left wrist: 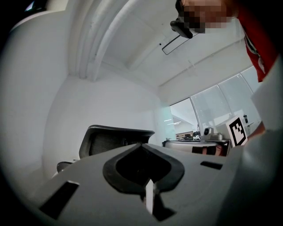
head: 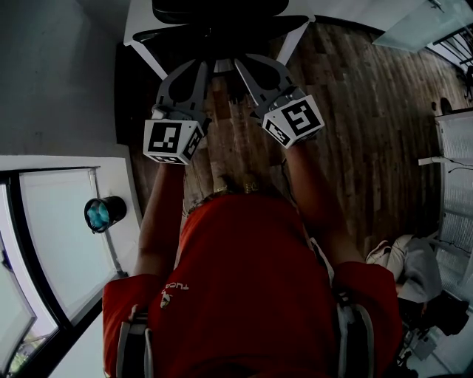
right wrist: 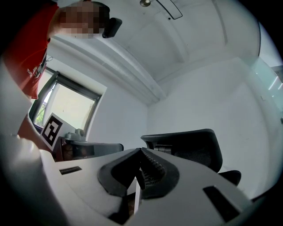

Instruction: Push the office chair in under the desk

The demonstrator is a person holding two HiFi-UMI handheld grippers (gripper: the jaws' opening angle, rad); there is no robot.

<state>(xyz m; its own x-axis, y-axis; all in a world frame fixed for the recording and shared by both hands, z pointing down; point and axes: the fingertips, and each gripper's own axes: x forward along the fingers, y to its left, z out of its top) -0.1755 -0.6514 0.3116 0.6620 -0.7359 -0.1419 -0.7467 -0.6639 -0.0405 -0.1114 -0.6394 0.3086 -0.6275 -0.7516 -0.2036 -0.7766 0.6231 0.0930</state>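
Office chair [head: 219,15] sits black at the top edge of my head view, against the white desk [head: 139,23] and just ahead of both grippers. My left gripper [head: 202,66] and right gripper [head: 239,63] point at it side by side, each with jaws pressed together on nothing.

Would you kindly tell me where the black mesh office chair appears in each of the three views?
Head view: the black mesh office chair sits at top centre.
Left gripper view: the chair is left of centre.
Right gripper view: the chair is right of centre.
Shared landmark: the person's red shirt, at the bottom, upper right and upper left respectively.
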